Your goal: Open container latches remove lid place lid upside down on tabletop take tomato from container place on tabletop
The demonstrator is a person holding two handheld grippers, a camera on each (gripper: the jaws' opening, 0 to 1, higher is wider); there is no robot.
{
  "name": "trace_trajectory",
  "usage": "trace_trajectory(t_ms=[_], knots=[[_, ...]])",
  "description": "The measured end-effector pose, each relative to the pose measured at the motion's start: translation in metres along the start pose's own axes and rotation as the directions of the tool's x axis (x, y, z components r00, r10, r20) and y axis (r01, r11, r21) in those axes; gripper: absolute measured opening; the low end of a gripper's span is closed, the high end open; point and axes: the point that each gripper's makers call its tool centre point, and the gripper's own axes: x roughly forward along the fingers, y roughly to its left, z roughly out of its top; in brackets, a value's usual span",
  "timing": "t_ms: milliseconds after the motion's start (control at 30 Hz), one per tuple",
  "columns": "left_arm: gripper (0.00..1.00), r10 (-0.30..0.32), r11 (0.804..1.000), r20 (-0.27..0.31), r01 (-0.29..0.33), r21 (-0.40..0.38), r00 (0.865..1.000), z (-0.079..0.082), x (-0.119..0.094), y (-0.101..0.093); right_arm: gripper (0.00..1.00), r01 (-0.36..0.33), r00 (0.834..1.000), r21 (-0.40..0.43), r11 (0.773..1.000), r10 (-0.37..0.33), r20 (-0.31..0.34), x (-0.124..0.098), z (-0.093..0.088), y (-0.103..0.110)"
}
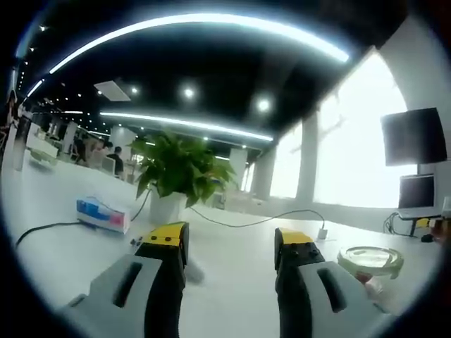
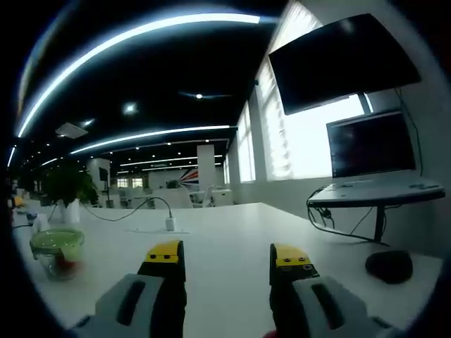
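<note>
A clear round container [image 1: 369, 262] with a green-rimmed lid stands on the white tabletop, to the right of my left gripper [image 1: 230, 241]; something red shows low inside it. In the right gripper view the same container [image 2: 58, 251] sits at the left, its lid on, red showing through the wall. My left gripper is open, with nothing between its yellow-tipped jaws. My right gripper [image 2: 227, 255] is open too, above bare tabletop and well to the right of the container.
A potted green plant [image 1: 180, 171] in a white pot stands behind my left gripper, with a blue and pink tissue pack [image 1: 103, 213] and black and white cables beside it. A monitor [image 2: 369, 144] on a stand and a black mouse [image 2: 389, 265] sit at the right.
</note>
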Motion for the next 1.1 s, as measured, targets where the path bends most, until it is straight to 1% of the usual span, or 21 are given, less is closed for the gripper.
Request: trace_trajectory(t_ms=[300,533,600,700,900,967,1100], knots=[[0.46,-0.058,0.998,0.004,0.058,0.03,0.998,0.01,0.006,-0.014,0.43,0.0,1.0,-0.003,1.0,0.0,-0.002,-0.001,0.0,0.001],[0.46,-0.111,0.993,0.01,0.111,0.049,0.994,0.02,0.014,-0.027,0.43,0.002,1.0,-0.003,1.0,-0.002,0.004,-0.002,0.002,0.001],[0.46,-0.128,0.991,0.01,0.127,0.05,0.992,0.022,0.016,-0.029,0.43,0.003,1.0,-0.005,1.0,-0.003,0.004,-0.003,0.003,0.001],[0.46,-0.154,0.985,0.003,0.153,0.077,0.988,0.025,0.018,-0.034,0.43,0.003,1.0,-0.007,1.0,-0.003,0.005,-0.004,0.004,0.0],[0.46,-0.192,0.978,0.002,0.192,0.08,0.981,0.033,0.023,-0.042,0.43,0.006,1.0,-0.003,1.0,-0.006,0.004,-0.005,0.003,0.0],[0.46,-0.208,0.974,0.0,0.208,0.09,0.978,0.035,0.025,-0.047,0.43,0.005,1.0,-0.004,1.0,-0.005,0.004,-0.005,0.003,0.001],[0.46,-0.242,0.967,0.0,0.241,0.082,0.97,0.04,0.028,-0.055,0.43,0.004,1.0,-0.005,1.0,-0.004,0.004,-0.006,0.004,0.002]])
